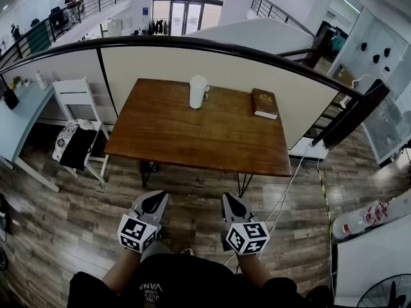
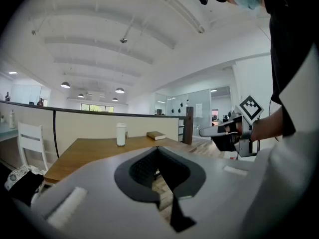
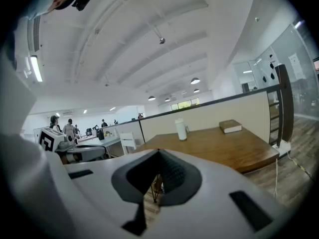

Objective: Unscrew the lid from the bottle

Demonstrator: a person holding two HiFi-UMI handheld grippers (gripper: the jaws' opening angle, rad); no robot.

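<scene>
An open-plan office: a wooden table point(image 1: 212, 133) stood at 12 o'clock, partition point(image 1: 160, 63) behind, desk point(image 1: 19, 120) at 10 o'clock, railings point(image 1: 96, 2) at 11.

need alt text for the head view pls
A person holds the left gripper and right gripper, both shut and empty, above a wood floor, short of a wooden table. A white bottle with its lid on and a brown book sit at the table's far edge; a white chair stands at its left.
</scene>
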